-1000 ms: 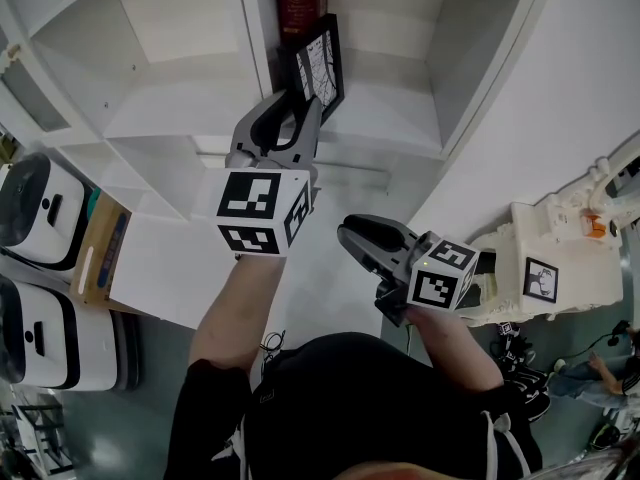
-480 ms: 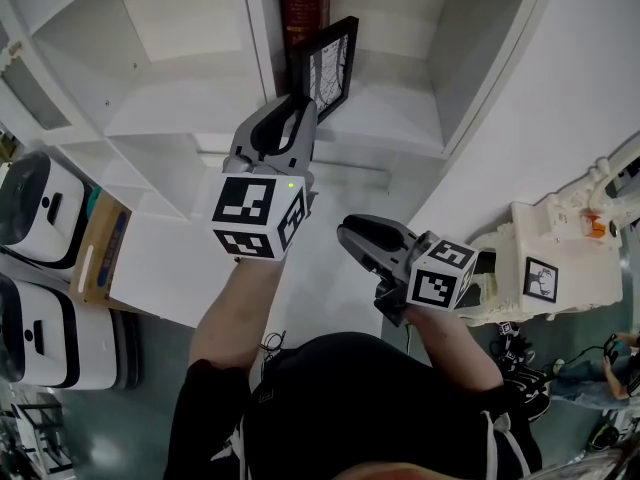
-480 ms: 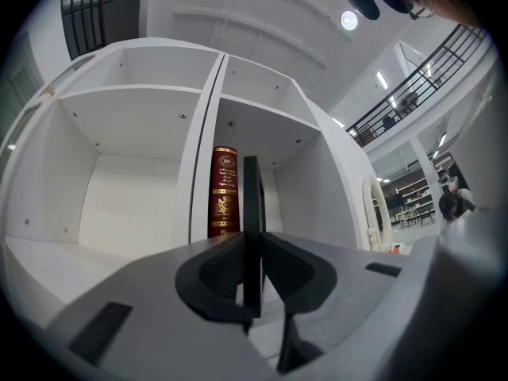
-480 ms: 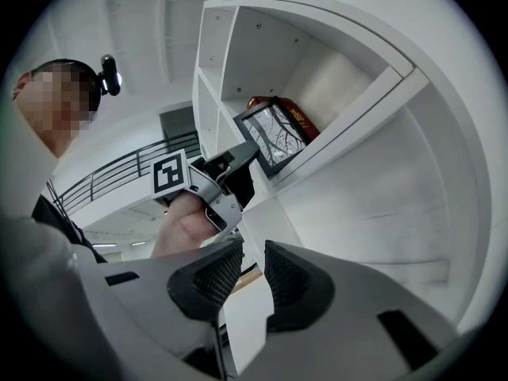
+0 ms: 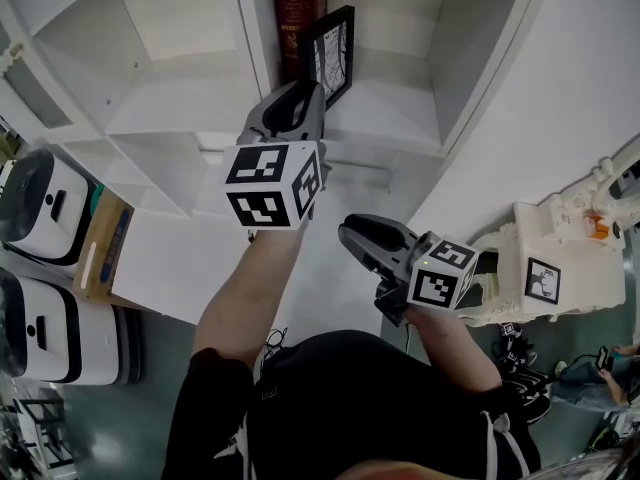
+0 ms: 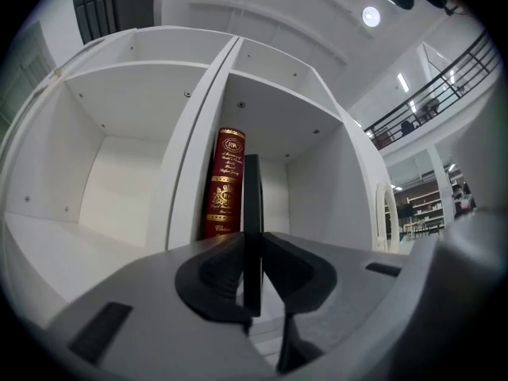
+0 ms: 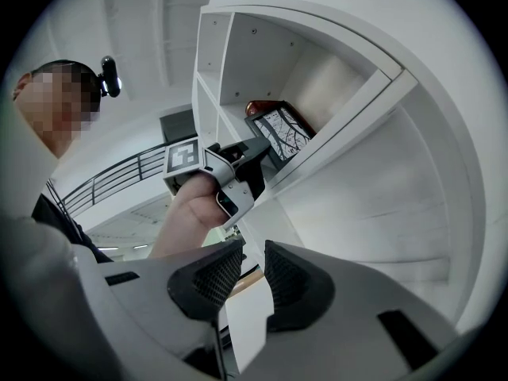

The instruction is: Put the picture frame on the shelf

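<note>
the frame (image 5: 331, 53) stands nearly upright in the right bay of the shelf (image 5: 390, 118), just right of the red book (image 5: 298, 8); its foot looks to rest on the board, though whether it touches the book i cannot tell; the left claw (image 5: 303, 93) grips its near edge, the jaws having just closed in so that both pads press its thin sides; the left gripper view shows the frame (image 6: 252, 205) edge-on between them, the book (image 6: 225, 185) behind it on the left. the right claw (image 5: 352, 234) hangs nearer and to the right, well apart from the shelf; its jaws are a little apart with nothing between them.

risks, as i judge them: the frame is thin and tall, so a release before it leans on something could let it tip off the near lip; a pull back with the pads not clear could drag it out; a shove left could knock the book.

count: one frame, one book, two claws; far left, two white machines (image 5: 40, 213) and one box (image 5: 100, 248).
</note>
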### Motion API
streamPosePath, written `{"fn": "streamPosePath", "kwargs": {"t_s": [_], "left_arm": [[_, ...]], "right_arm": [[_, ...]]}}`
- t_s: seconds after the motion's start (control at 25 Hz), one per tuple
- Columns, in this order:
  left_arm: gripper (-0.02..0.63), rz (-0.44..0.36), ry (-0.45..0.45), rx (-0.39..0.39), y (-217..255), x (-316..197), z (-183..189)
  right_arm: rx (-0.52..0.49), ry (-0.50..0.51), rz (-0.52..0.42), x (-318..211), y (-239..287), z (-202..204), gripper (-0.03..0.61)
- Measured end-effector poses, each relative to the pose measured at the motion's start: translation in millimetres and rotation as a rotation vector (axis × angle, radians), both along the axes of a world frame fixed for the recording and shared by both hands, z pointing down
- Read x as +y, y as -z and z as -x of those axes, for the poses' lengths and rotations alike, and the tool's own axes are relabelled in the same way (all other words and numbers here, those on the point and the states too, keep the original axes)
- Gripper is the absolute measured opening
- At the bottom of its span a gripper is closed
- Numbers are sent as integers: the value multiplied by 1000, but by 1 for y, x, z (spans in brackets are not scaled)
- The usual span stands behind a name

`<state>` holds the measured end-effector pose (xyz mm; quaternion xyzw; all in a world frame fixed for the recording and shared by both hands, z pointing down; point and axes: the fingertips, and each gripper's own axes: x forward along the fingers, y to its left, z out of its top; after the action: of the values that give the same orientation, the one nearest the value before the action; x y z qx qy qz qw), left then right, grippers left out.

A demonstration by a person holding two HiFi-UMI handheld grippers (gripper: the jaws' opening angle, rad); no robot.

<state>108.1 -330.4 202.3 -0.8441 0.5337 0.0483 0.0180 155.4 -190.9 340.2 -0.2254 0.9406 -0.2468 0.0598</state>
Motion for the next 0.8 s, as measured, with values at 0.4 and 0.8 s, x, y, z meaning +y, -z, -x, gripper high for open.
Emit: {"fn": "streamPosePath", "kwargs": {"t_s": [0.4, 0.8], "left_arm": [[71, 99, 20, 48, -3, -20, -19], [71, 132, 54, 78, -7, -24, -16]], "right_arm": [[-22, 32, 7, -2, -1, -7, 98], [-37, 27, 13, -5, -2, -12, 98]]}}
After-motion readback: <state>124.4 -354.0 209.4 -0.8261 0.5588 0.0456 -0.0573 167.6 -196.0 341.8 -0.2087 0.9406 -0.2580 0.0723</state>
